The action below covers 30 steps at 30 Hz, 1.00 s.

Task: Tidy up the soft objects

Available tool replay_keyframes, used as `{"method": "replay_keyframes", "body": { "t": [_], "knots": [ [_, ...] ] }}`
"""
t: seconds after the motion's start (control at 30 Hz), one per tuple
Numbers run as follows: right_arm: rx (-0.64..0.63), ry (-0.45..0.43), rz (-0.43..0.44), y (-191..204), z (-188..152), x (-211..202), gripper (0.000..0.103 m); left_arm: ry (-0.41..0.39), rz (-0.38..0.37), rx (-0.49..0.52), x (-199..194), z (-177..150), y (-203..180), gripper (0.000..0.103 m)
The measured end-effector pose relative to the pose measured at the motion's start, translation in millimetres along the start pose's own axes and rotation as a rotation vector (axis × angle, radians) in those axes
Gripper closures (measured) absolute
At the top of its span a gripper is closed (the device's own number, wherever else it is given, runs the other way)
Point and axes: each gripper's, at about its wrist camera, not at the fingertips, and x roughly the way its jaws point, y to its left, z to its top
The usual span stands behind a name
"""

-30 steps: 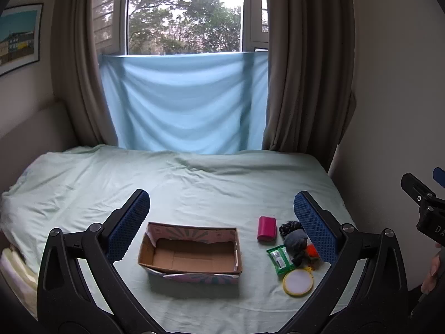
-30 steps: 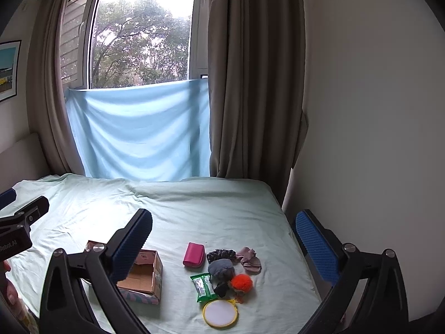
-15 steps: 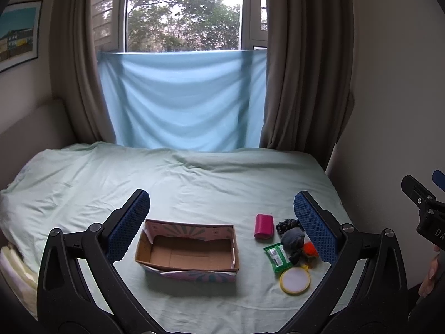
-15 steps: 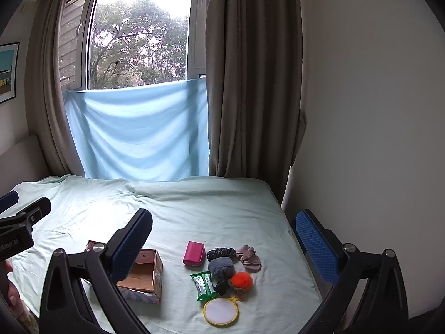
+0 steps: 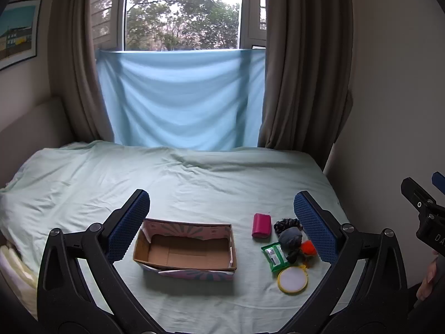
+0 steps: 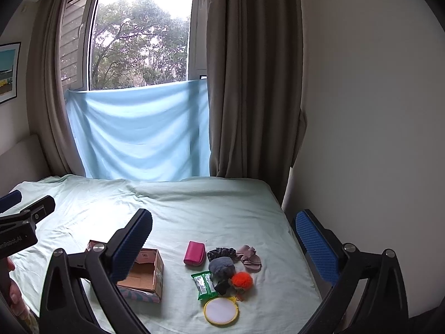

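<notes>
Hovering over the bed (image 5: 194, 183), both grippers hang in the air w/ nothing in them. Left gripper (image 5: 219, 222) has its blue fingers (image 5: 129, 225) wide apart. Right gripper (image 6: 228, 250) is the same, fingers (image 6: 315, 247) wide apart, not touching any of the stuff.

Bed has a pale green sheet. On it sits an open box (image 5: 186, 250), cardboard inside, pink & blue pattern outside. Nothing in it that I can see.

Soft things lie in a small pile to the right of the box, apart from it. Pink pouch (image 6: 194, 252) is nearest the box. Just beside it is a dark scrunchie (image 6: 221, 252), & next to that a pale pink cloth thing (image 6: 249, 257). A grey fluffy ball (image 6: 221, 267) sits in the middle of the pile, touching the scrunchie. An orange pompom (image 6: 242, 279) is right by it, w/ a small dark bit between them, too small to tell what it is. A green packet (image 6: 204, 284) lies flat on the box side of the pile. A round yellow mirror (image 6: 221, 310) lies closest to me.

Behind the bed there's a window (image 5: 180, 11) w/ trees outside, a blue cloth (image 5: 180, 103) hung across the bottom, & brown curtains (image 5: 306, 64) on each side. A picture (image 5: 16, 33) hangs on the left wall. A bit of a hand (image 6: 11, 286) shows at the edge, on the left gripper's handle.
</notes>
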Motion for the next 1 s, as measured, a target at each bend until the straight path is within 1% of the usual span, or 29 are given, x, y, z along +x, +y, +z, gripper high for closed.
{"method": "replay_keyframes", "body": {
  "t": [0.6, 0.8, 0.9, 1.0],
  "knots": [
    [0.012, 0.0, 0.009, 1.6, 1.3, 1.1, 0.0, 0.023, -0.005, 0.005, 7.6, 5.2, -2.5, 0.0],
    [0.032, 0.012, -0.001, -6.3, -0.1, 9.2, 0.0, 0.083, -0.041, 0.013, 26.8, 0.4, -8.4, 0.0],
    [0.039, 0.029, -0.017, -13.4, -3.7, 20.4, 0.0, 0.133, -0.061, 0.019, 48.2, -8.5, -18.2, 0.0],
    [0.045, 0.058, -0.028, -26.5, -10.8, 41.4, 0.0, 0.205, -0.077, -0.011, 75.9, -22.5, -31.7, 0.0]
  ]
}}
